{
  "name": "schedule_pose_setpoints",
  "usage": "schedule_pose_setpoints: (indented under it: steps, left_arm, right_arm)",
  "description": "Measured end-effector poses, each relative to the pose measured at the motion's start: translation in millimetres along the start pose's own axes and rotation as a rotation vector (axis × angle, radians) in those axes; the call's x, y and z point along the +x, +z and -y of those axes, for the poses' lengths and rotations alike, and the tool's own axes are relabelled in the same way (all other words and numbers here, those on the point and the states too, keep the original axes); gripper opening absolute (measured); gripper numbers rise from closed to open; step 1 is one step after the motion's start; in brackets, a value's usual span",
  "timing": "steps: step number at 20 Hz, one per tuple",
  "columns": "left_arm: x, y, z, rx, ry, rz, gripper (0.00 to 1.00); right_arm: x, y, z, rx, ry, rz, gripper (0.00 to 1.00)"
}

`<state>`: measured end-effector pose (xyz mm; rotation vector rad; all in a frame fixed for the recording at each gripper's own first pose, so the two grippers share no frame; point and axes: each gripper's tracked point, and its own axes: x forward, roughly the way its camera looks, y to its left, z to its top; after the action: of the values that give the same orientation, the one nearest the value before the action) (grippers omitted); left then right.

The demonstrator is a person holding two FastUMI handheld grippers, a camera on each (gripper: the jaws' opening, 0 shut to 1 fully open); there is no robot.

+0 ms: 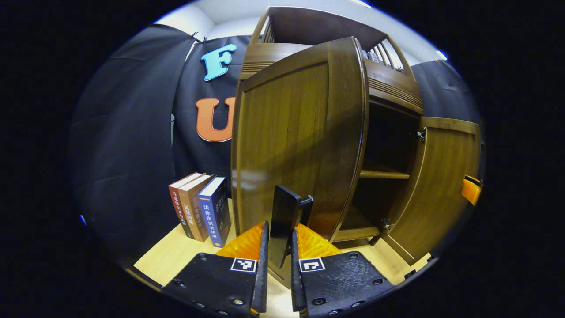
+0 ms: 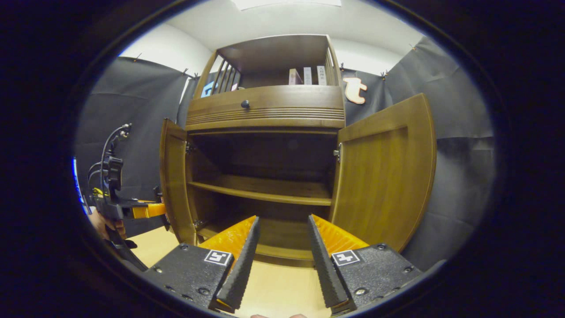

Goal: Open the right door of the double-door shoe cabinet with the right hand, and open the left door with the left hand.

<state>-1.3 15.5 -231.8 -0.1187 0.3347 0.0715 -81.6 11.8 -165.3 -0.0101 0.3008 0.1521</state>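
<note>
The brown wooden shoe cabinet point(image 2: 265, 108) stands with both doors swung out. In the left gripper view the left door point(image 1: 291, 137) fills the middle, and its dark handle point(image 1: 284, 207) sticks out between my left gripper's fingers. My left gripper point(image 1: 280, 229) is shut on that handle. The right door point(image 1: 446, 190) hangs open at the right. In the right gripper view my right gripper point(image 2: 283, 218) is open with nothing between its fingers, in front of the cabinet's dark inside. The right door point(image 2: 388, 176) is to its right. The left gripper point(image 2: 132, 210), held by a hand, is at the left door point(image 2: 174, 181).
Three books point(image 1: 201, 212) stand upright on the light wooden floor board point(image 1: 167, 260) left of the cabinet. Inside the cabinet runs a shelf point(image 2: 265, 190). Above it is a drawer with a round knob point(image 2: 245, 104), and several books point(image 2: 309, 76) sit on top.
</note>
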Motion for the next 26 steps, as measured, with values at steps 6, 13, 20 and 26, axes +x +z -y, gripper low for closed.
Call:
schedule_pose_setpoints:
  steps: [6,13,20,26]
  left_arm:
    - [-7.8,2.2,-15.8,0.025,0.067,0.012,0.21]
    - [-12.4,0.5,-32.2,0.022,0.121,0.017,0.21]
    - [-20.6,-0.7,-48.1,0.039,0.161,0.011,0.20]
    - [-34.8,-7.6,-74.6,0.032,0.263,-0.008,0.14]
  right_arm:
    - [6.5,4.4,-18.3,-0.010,0.042,0.011,0.71]
    - [15.3,6.5,-36.8,-0.011,0.071,0.014,0.72]
    - [25.0,3.9,-39.7,-0.004,0.079,0.006,0.72]
    - [30.1,2.1,-40.4,-0.011,0.066,-0.005,0.72]
